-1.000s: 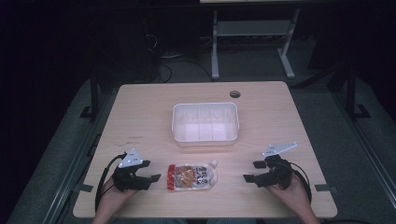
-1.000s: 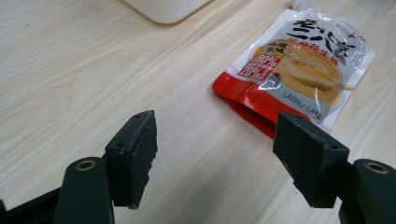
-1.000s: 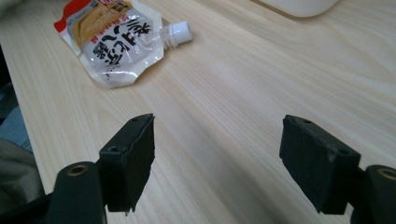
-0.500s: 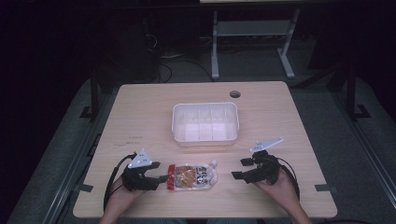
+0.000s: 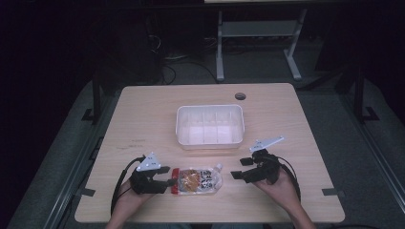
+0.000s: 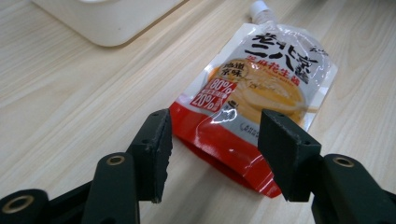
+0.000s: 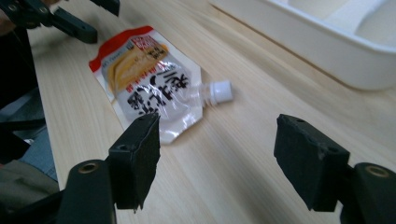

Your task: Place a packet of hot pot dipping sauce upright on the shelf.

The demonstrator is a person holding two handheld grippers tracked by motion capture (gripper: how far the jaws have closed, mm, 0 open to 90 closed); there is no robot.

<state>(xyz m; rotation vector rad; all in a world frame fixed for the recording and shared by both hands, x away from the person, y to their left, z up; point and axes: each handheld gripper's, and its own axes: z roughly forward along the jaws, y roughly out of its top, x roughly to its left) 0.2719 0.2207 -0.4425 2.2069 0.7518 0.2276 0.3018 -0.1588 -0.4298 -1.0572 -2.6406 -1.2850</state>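
Left hand-held gripper [image 5: 168, 180] is at the red bottom edge of the spouted pouch [image 5: 198, 180], and its jaws have just been closing in. In the left gripper view the pouch's red seam sits between the two pads [image 6: 154, 151], but I don't see them pressing on it yet, so I call it released, not grasping. The pouch lies flat on the desk [image 5: 143, 124], near the front edge, between my two hands, with its white cap [image 7: 219, 91] pointing toward the right hand-held gripper [image 5: 242, 169]. That one hangs just beside the cap end with its jaws spread wide and nothing in them. The white compartment bin [image 5: 210, 125] waits a little farther back, empty as far as I can tell.

What worries me: the seam is thin and glossy (slippery film, I'd guess), so a shallow bite could slide off as I lift. The pouch looks soft too, so it may sag and swing from one corner, and clip the bin's rim on the way in.
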